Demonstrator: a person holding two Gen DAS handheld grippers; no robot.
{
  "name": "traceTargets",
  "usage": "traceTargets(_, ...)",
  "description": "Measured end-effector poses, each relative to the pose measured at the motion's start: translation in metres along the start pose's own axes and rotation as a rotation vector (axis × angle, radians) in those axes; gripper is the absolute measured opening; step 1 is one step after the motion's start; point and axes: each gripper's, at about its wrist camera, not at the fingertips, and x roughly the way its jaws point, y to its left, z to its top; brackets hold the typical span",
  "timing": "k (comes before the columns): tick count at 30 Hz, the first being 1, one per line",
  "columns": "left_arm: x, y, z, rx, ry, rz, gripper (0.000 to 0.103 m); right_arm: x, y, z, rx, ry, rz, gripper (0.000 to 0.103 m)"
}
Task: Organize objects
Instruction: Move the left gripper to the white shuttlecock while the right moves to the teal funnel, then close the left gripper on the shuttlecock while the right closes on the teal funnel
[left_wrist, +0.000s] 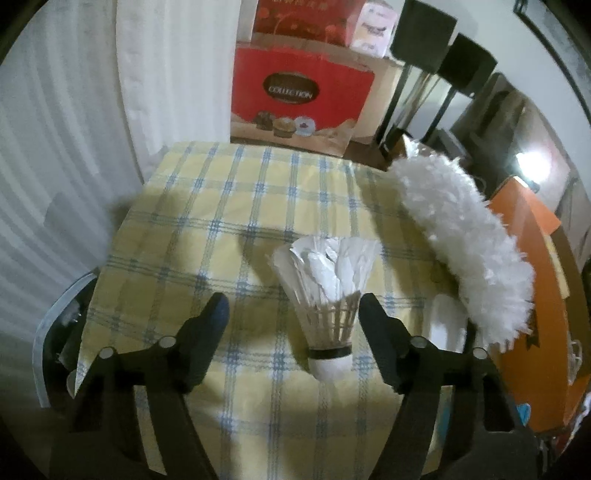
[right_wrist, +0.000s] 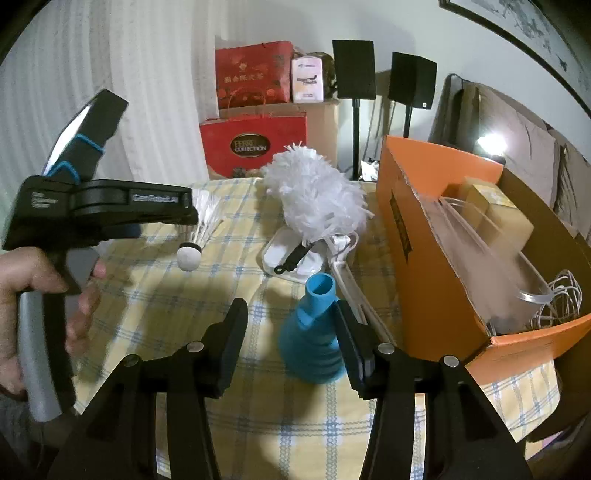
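Observation:
A white feather shuttlecock (left_wrist: 327, 295) lies on the yellow checked tablecloth (left_wrist: 207, 229), its cork end toward me. My left gripper (left_wrist: 293, 314) is open around it, the right finger close beside it. The shuttlecock also shows in the right wrist view (right_wrist: 197, 236), under the left gripper body (right_wrist: 99, 210). A blue funnel (right_wrist: 314, 332) stands wide end down on the cloth. My right gripper (right_wrist: 291, 325) is open, its right finger against the funnel. A white fluffy duster (right_wrist: 317, 199) lies beyond on a white dish (right_wrist: 284, 254).
An open orange cardboard box (right_wrist: 436, 258) stands at the table's right and holds yellow blocks, a clear bag and white cord. Red gift bags (right_wrist: 255, 147) and black speakers on stands (right_wrist: 354, 70) stand behind the table. A white curtain hangs at the left.

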Motion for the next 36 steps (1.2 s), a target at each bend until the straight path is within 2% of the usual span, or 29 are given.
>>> traceTargets(5, 0.012, -0.002, -0.001, -0.013, 0.027, -0.036, 0.069, -0.001, -0.008, 0.001, 0.034, 0.007, 0.026, 0.043)
traceTargets(7, 0.014, -0.004, -0.002, -0.010, 0.034, -0.053, 0.061, -0.003, -0.013, 0.000, 0.064, 0.012, 0.057, 0.043)
traceTargets(9, 0.016, -0.005, -0.003, -0.015, 0.042, -0.087, 0.046, -0.006, -0.019, -0.002, 0.101, 0.015, 0.092, 0.043)
traceTargets(11, 0.015, -0.007, -0.004, -0.018, 0.034, -0.105, 0.038, -0.009, -0.024, -0.004, 0.128, 0.012, 0.102, 0.043)
traceTargets(19, -0.002, -0.002, -0.009, -0.043, -0.004, -0.123, 0.036, -0.004, -0.027, -0.002, 0.148, 0.017, 0.079, 0.043)
traceTargets(29, -0.036, 0.027, -0.023, -0.097, -0.036, -0.187, 0.036, 0.015, -0.012, 0.005, 0.058, -0.039, -0.022, 0.042)
traceTargets(30, -0.038, 0.027, -0.023, -0.097, -0.038, -0.191, 0.036, 0.017, -0.012, 0.005, 0.050, -0.037, -0.030, 0.037)
traceTargets(31, -0.040, 0.027, -0.023, -0.095, -0.040, -0.196, 0.036, 0.018, -0.012, 0.005, 0.039, -0.040, -0.045, 0.026)
traceTargets(35, -0.053, 0.022, -0.025, -0.078, -0.046, -0.230, 0.036, 0.016, -0.016, 0.008, 0.037, -0.036, -0.010, 0.021)
traceTargets(36, -0.056, 0.020, -0.024, -0.074, -0.049, -0.237, 0.036, 0.015, -0.016, 0.009, 0.035, -0.030, 0.006, 0.015)
